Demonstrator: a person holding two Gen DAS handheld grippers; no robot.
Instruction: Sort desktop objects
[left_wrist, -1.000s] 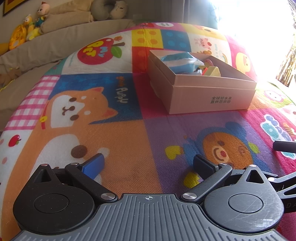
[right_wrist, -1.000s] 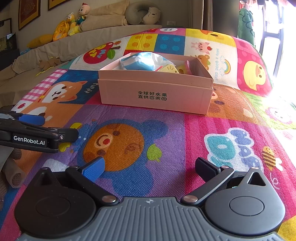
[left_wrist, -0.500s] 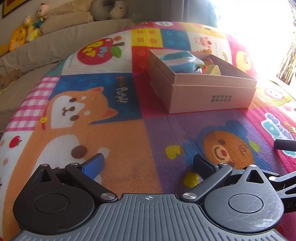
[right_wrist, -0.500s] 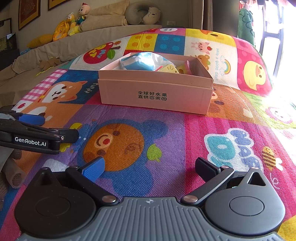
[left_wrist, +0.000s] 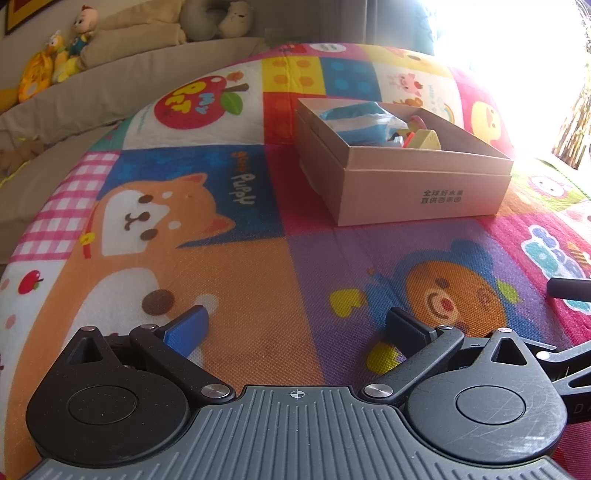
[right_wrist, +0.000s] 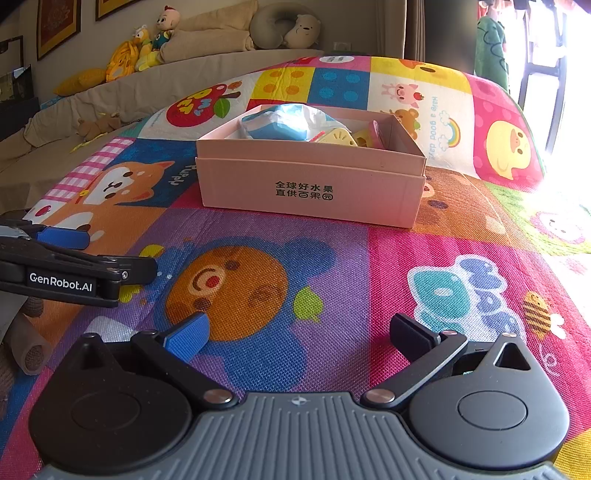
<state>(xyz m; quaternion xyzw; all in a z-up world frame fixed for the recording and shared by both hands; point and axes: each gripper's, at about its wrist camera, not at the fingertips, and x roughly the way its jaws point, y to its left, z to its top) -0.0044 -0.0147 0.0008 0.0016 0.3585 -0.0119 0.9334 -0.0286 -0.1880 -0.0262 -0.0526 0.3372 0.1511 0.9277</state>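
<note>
The left gripper (left_wrist: 297, 326) is at the bottom of the left wrist view, with its two fingers spread wide and nothing between them; under it there is only the colourful play mat (left_wrist: 258, 280). The right gripper (right_wrist: 299, 332) is at the bottom of the right wrist view, also wide open and holding nothing, above the bear picture on the mat. In the right wrist view the left gripper shows again at the left edge, in the middle height, low over the mat. The pink cardboard box (right_wrist: 310, 184) stands on the mat in the upper centre of the right wrist view and in the upper right part of the left wrist view, well apart from both grippers. Inside the box lie a blue and white packet (right_wrist: 280, 123), a pale yellow toy (right_wrist: 334, 137) and some other small coloured pieces which I cannot identify. In the upper left of both views there is a beige sofa (right_wrist: 147, 88), and soft toys (right_wrist: 144, 48) sit on its back.
</note>
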